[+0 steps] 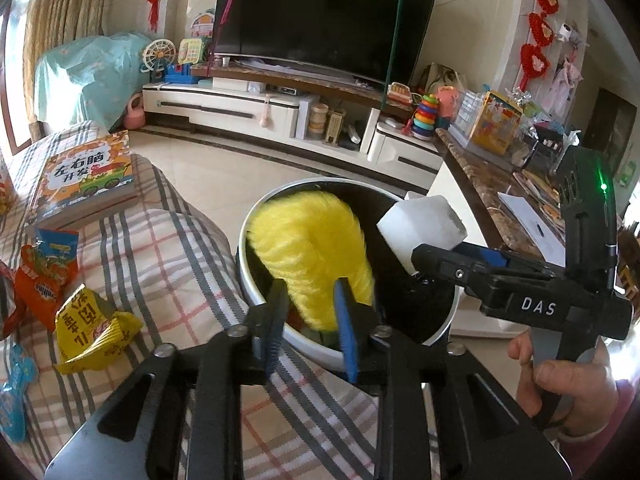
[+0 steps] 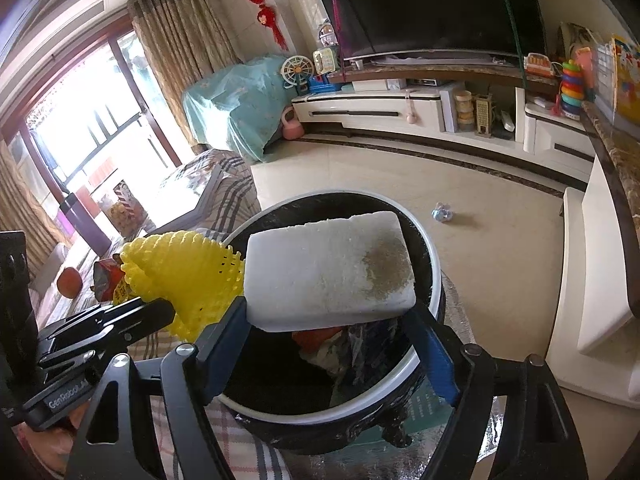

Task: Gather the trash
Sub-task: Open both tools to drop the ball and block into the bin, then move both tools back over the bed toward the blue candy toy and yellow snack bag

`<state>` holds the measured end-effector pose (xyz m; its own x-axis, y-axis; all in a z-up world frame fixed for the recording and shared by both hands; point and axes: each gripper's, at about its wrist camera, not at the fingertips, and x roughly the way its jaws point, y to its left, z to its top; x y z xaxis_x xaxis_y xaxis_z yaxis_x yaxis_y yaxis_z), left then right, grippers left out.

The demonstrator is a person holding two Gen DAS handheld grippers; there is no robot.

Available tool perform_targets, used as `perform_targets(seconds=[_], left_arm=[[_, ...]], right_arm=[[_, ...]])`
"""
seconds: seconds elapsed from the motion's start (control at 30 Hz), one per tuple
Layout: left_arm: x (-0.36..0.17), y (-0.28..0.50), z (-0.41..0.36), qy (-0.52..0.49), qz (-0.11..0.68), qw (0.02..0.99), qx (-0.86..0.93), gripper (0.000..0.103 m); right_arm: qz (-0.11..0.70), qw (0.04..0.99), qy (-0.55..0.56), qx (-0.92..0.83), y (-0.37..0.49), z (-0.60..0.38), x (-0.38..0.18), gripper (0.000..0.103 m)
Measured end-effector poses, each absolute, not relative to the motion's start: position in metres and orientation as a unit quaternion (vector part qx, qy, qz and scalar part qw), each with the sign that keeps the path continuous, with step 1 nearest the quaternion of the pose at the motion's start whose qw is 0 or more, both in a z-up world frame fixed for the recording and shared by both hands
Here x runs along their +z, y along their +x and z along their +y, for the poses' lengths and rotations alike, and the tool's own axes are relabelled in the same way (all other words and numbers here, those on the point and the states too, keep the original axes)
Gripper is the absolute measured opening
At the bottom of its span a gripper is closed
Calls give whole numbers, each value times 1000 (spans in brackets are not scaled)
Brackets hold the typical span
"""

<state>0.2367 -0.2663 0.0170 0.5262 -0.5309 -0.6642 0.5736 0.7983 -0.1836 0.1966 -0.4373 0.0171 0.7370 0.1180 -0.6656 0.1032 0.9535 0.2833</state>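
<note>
The white rectangular foam block with a brown-grey stain at one end [image 2: 332,268] is clamped between the blue-padded jaws of the right gripper [image 2: 328,320], held level just above the opening of the round black-lined waste bin with a white rim [image 2: 400,380]; its surface looks grainy and dirty, its edges rounded and a little crumbled. Just left of it, the yellow foam fruit-net sleeve [image 1: 316,248] is pinched between the jaws of the left gripper [image 1: 310,320], which close narrowly on its lower end, so the soft netted mesh stands up over the near-left part of the bin mouth. Both pieces are therefore above the bin but not yet let go. Inside the bin some crumpled wrappers, orange and dark, already lie at the bottom, so part of the collecting appears done. More seems left: on the plaid-covered sofa [image 1: 180,240] left of the bin lie a yellow crinkled snack packet [image 1: 94,332], an orange snack bag [image 1: 44,280] and a blue wrapper [image 1: 12,396], near a colourful children's book [image 1: 86,178]. On the tiled floor beyond the bin a small crumpled bluish scrap [image 2: 442,213] also waits.
</note>
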Motion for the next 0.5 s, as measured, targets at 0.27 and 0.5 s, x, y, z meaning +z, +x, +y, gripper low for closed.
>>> perform_targets(seconds=[0.27, 0.5], left_arm=[[17, 230, -252, 17, 368, 879, -303, 45], [13, 208, -224, -6, 366, 886, -286, 58]], right_arm=[[358, 919, 164, 0, 190, -443, 18, 84], [340, 923, 179, 4, 177, -434, 26, 89]])
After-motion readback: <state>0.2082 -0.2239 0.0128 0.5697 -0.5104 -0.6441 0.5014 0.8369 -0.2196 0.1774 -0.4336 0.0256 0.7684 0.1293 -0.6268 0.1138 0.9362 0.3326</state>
